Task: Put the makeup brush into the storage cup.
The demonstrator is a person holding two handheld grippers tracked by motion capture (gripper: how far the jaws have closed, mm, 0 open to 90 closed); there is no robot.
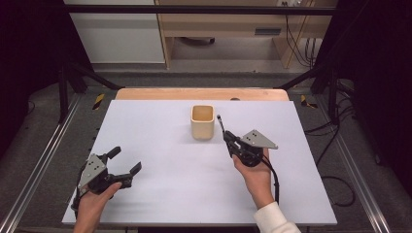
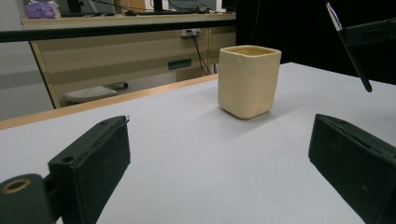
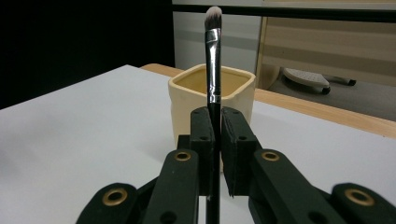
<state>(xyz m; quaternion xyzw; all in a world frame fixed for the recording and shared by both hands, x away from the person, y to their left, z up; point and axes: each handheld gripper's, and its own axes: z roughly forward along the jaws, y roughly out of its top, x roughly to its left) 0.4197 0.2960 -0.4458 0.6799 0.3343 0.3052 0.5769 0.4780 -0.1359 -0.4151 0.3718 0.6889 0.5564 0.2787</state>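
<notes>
Just right of the cream cup (image 1: 202, 122) on the tabletop (image 1: 170, 170), the right tool (image 1: 227, 141) pinches a makeup brush (image 3: 213, 60), bristles angled up and away. Near the front-left corner, the left tool (image 1: 125, 161) rests low, jaws spread, aimed toward the cup.

Lighting: we find even, soft overhead light on the white table (image 1: 160, 194), with no glare. Around the table, the surroundings fall to near black. The cream cup (image 1: 202, 122) casts a faint shadow toward its near side. Sharpness: the high view is slightly soft; in both gripper views the jaws nearest the lens blur, and furniture behind the cup is hazy.
</notes>
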